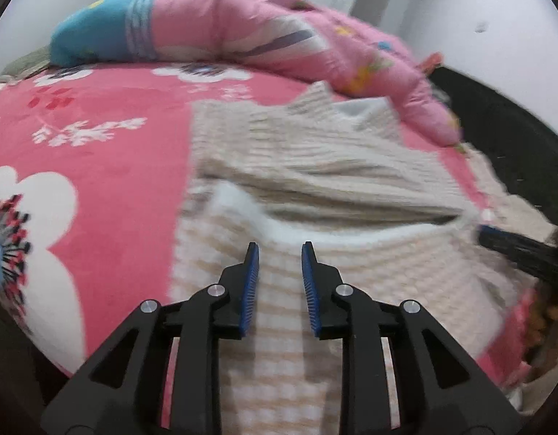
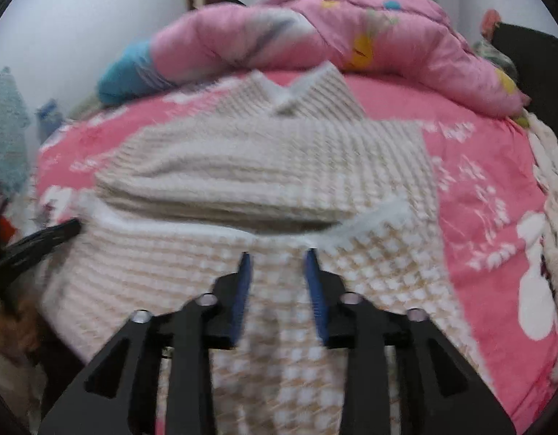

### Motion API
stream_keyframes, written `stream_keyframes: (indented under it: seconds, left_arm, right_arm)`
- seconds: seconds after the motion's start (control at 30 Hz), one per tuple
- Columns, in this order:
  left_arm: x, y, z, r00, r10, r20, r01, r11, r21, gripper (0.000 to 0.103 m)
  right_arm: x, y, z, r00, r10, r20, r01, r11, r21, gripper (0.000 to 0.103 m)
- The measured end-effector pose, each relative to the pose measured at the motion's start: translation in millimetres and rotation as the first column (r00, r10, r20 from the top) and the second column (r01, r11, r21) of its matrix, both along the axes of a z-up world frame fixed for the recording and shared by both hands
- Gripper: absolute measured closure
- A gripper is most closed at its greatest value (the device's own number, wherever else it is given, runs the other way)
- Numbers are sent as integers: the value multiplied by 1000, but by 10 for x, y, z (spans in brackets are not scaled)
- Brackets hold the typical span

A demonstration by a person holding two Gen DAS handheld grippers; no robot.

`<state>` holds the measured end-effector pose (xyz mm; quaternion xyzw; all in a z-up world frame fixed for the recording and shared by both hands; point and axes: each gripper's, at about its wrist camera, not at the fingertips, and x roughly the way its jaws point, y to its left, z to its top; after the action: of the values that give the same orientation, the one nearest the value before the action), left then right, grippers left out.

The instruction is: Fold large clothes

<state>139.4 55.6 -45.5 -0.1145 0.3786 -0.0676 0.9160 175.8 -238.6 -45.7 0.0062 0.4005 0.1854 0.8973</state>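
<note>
A cream and beige knitted sweater [image 1: 315,166] [image 2: 261,166] lies on the bed, its lower part folded up over the body and its collar pointing to the far side. My left gripper [image 1: 280,250] hovers over the sweater's near left part, jaws open, nothing between the blue pads. My right gripper [image 2: 278,259] hovers over the near right part, also open and empty. A dark finger of the right gripper [image 1: 515,250] shows at the sweater's right edge in the left wrist view. The left gripper's finger [image 2: 43,239] shows at the left edge in the right wrist view.
The bed has a pink sheet with white flowers [image 1: 97,127] [image 2: 478,181]. A rolled pink and blue quilt [image 1: 224,25] [image 2: 351,25] lies along the far side. Dark furniture [image 1: 496,127] stands at the right. Another cream knit [image 2: 554,199] lies at the bed's right edge.
</note>
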Motion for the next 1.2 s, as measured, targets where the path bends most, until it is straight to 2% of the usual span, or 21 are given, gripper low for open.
stream_keyframes:
  seconds: [0.03,0.07,0.1,0.17,0.27,0.3,0.33,0.37,0.43,0.47,0.57,0.6,0.63,0.67,0.73,0.83,0.97,1.0,1.1,1.17,1.2]
  left_arm:
    - [71,43,-60,999,32,-31,-31,999,31,81]
    - [129,100,-122,997,51,-61,-50,998,23,87]
    - [156,157,-157,995,64,-74,-65,998,-5,90]
    - [162,189,-169,994,81,-78,-82,997,-10,95]
    - [151,168,-190,993,89,-73,-88,996,10,96]
    - [144,157,-191,994,87,-72,-86,996,17,96]
    - [132,159,-185,994,86,-71,-85,996,19,96]
    - [135,170,-183,994,85,-71,-84,996,18,96]
    - [130,176,-181,994,82,-69,-82,997,15,96]
    - [123,175,-177,994,83,-68,-82,997,16,96]
    - [95,189,-183,995,82,-63,-82,997,13,96]
    - [94,189,-184,995,82,-61,-82,997,10,96]
    - [96,195,-187,995,81,-59,-80,997,9,96]
    - [96,197,-192,995,79,-57,-78,997,6,96]
    - [95,203,-196,996,74,-53,-74,997,7,96]
    - [76,243,-150,997,63,-50,-64,998,-6,96]
    - [-133,188,93,999,36,17,-36,999,1,89]
    - [-224,109,201,999,-11,51,11,1000,-8,88]
    - [-406,-187,373,981,-162,102,170,983,-72,87]
    - [-463,-421,357,966,-243,93,251,964,-87,87]
    - [-474,-588,285,959,-275,66,279,958,-64,86]
  right_arm:
    - [-1,73,-22,999,46,-10,-46,999,20,65]
    - [24,167,-69,997,78,-20,-77,997,16,65]
    - [62,235,-135,996,87,-33,-88,996,-7,65]
    - [287,327,-416,994,67,-86,-72,996,-59,63]
    - [503,168,-560,985,57,-161,-43,995,88,61]
    - [532,84,-498,981,46,-189,-22,991,132,63]
    - [510,34,-427,982,31,-187,-6,991,132,67]
    - [473,-19,-352,985,11,-171,11,992,124,67]
    - [301,-185,-128,995,-59,-84,66,995,79,67]
    - [245,-291,-74,992,-118,-53,120,993,24,67]
    - [322,-566,-248,958,-282,-55,271,951,-151,67]
    - [400,-677,-445,948,-298,-107,280,947,-158,69]
    - [450,-765,-589,944,-294,-147,280,954,-107,69]
    - [467,-782,-612,943,-296,-151,285,954,-90,69]
    - [459,-770,-476,942,-306,-139,295,951,-95,69]
    - [378,-800,-286,933,-334,-135,331,942,-47,69]
    - [16,-649,131,969,-242,-38,243,970,28,61]
    - [-44,-572,177,979,-203,-24,204,978,41,57]
    - [-222,-162,267,1000,-16,-17,17,999,47,56]
    - [-264,72,226,997,71,-26,-70,997,32,56]
    - [-266,222,125,993,111,-47,-110,994,9,56]
